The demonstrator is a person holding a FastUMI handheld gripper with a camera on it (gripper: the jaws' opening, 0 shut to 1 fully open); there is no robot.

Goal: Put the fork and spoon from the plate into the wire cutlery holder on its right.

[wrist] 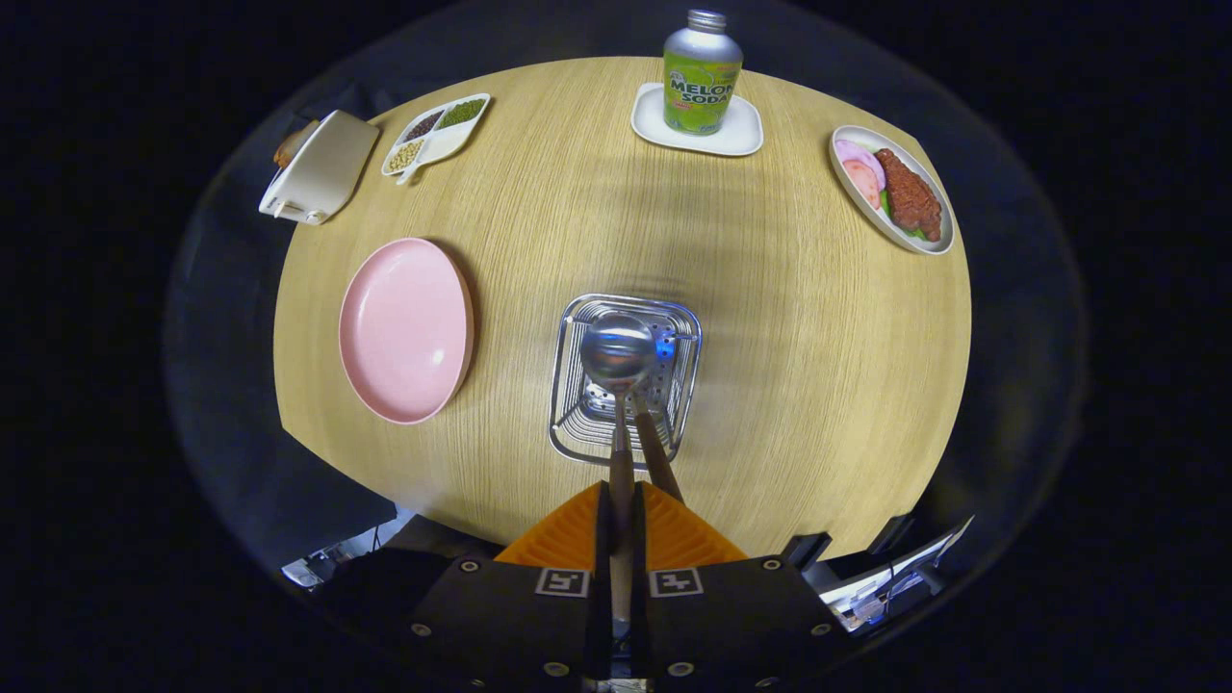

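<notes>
Your hand-held gripper (624,525) is clamped on the spoon (618,351) handle; its bowl hangs straight ahead, over the wire cutlery holder (624,380) (another handle leans inside); the pink plate (404,329) sits bare alongside.

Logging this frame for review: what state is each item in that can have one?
gripper: shut on spoon handle
spoon: held, bowl over the holder
wire cutlery holder: upright, one other wooden handle leaning inside
pink plate: empty
soda bottle: upright, capped, on a white coaster
</notes>
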